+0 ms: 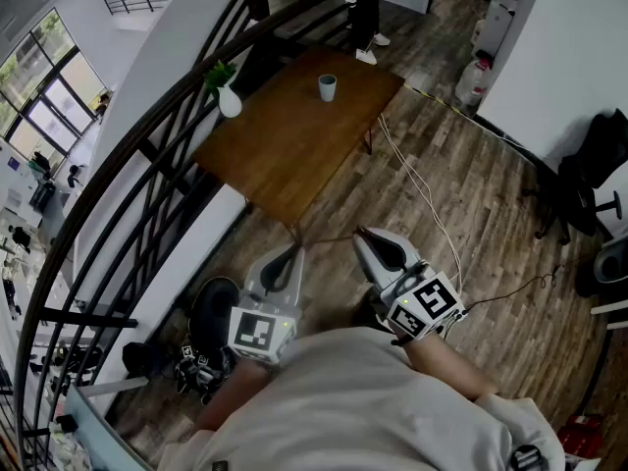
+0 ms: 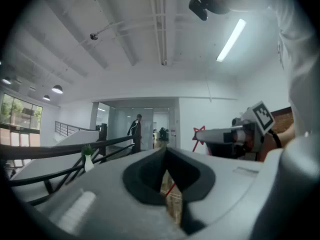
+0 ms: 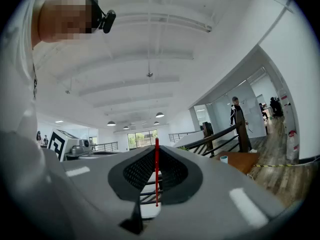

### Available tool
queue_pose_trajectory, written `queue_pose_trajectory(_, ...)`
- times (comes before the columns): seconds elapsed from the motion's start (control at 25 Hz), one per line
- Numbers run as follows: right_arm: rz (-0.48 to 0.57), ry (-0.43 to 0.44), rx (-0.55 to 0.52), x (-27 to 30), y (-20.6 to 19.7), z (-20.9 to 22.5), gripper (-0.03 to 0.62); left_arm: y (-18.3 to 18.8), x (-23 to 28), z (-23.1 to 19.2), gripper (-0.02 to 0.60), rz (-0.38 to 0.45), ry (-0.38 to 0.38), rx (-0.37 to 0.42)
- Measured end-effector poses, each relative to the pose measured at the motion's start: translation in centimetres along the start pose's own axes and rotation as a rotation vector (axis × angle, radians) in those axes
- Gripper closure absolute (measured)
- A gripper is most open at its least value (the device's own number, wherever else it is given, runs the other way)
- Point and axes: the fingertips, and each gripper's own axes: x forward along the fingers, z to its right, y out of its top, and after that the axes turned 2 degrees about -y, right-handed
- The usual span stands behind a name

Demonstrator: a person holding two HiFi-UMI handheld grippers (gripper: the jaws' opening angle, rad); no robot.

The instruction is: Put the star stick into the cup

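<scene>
In the head view a small pale cup (image 1: 327, 87) stands on the far end of a brown wooden table (image 1: 285, 155), well ahead of both grippers. The right gripper view shows the cup (image 3: 223, 159) small at the right. My right gripper (image 1: 363, 235) is shut on the thin red star stick (image 3: 156, 171), which stands upright between its pads. From the left gripper view, the red star (image 2: 200, 133) sticks out at the tip of the right gripper (image 2: 210, 135). My left gripper (image 1: 293, 251) is level beside it, jaws together with nothing in them.
A black curved railing (image 1: 147, 165) runs along the table's left side. A white vase with a green plant (image 1: 228, 98) stands on the table's left corner. Cables (image 1: 422, 189) trail over the wood floor. A person (image 1: 368, 8) stands beyond the table; black office chairs (image 1: 589, 175) stand at the right.
</scene>
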Motion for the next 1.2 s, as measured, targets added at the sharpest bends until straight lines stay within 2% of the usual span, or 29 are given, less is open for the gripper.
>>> queue_pose_trajectory(0.4, 0.002, 0.002, 0.015, 1.5, -0.3, 1.0, 0.569, -0.3, 1.2, -1.3, 0.58, -0.004, -0.005, -0.023)
queue_pose_trajectory(0.76, 0.023, 0.017, 0.068, 1.5, -0.2, 3.6, 0.569, -0.9, 3.9, -1.2, 0.58, -0.018, -0.019, -0.019)
queue_pose_trajectory(0.96, 0.019, 0.022, 0.065, 1.8, -0.1, 6.7, 0.569, -1.2, 7.5, -1.4, 0.58, -0.027, -0.023, -0.011)
queue_pose_trajectory(1.2, 0.024, 0.012, 0.078, 1.7, 0.4, 12.9, 0.569, -1.3, 13.9, -0.4, 0.58, -0.031, -0.046, -0.018)
